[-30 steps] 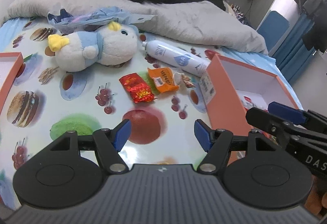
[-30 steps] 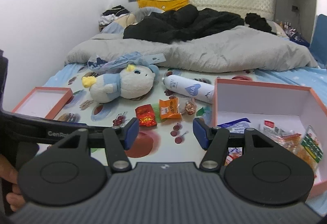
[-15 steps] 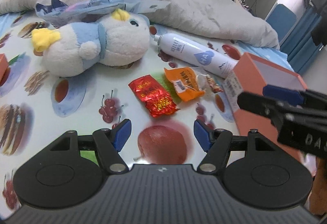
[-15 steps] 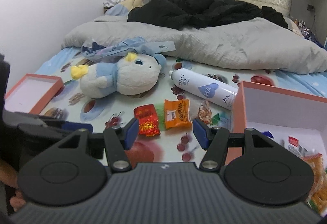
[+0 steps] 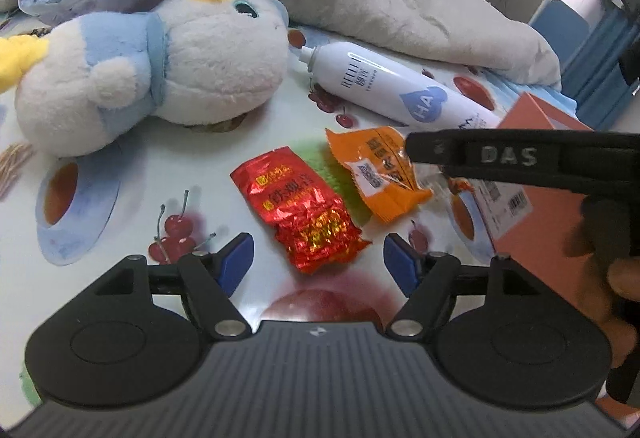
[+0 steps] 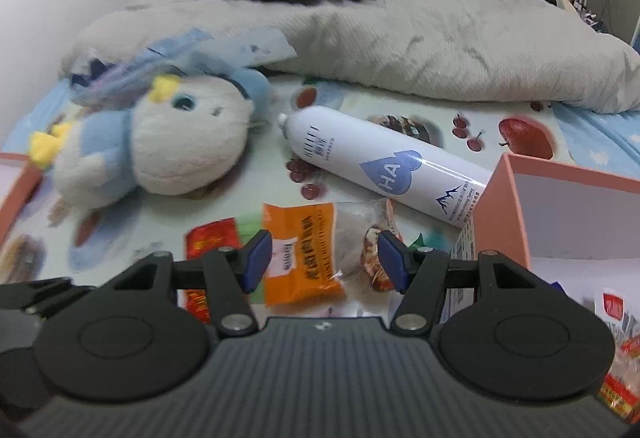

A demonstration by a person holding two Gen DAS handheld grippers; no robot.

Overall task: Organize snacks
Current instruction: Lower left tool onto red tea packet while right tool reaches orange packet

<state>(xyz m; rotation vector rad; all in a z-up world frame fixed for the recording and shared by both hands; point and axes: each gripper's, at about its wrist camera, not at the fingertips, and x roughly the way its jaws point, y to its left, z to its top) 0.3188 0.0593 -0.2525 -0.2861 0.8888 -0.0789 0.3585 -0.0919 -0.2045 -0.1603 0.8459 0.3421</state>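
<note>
A red snack packet (image 5: 300,210) and an orange snack packet (image 5: 376,174) lie on the fruit-print bedsheet, with a clear-wrapped snack (image 6: 372,238) to the right of the orange one. My left gripper (image 5: 318,266) is open, its fingers either side of the red packet's near end. My right gripper (image 6: 323,258) is open, low over the orange packet (image 6: 300,258); its arm crosses the left wrist view (image 5: 520,158). The orange box (image 6: 560,198) at right holds several snacks.
A white and blue plush toy (image 5: 152,66) lies behind the packets. A white spray can (image 5: 392,86) lies between the plush and the box. A grey duvet (image 6: 400,50) and black clothes fill the back. A box lid (image 6: 12,178) sits at far left.
Both grippers have moved forward and down toward the packets. The left one now brackets the red packet, the right one the orange packet. Both stayed open.
</note>
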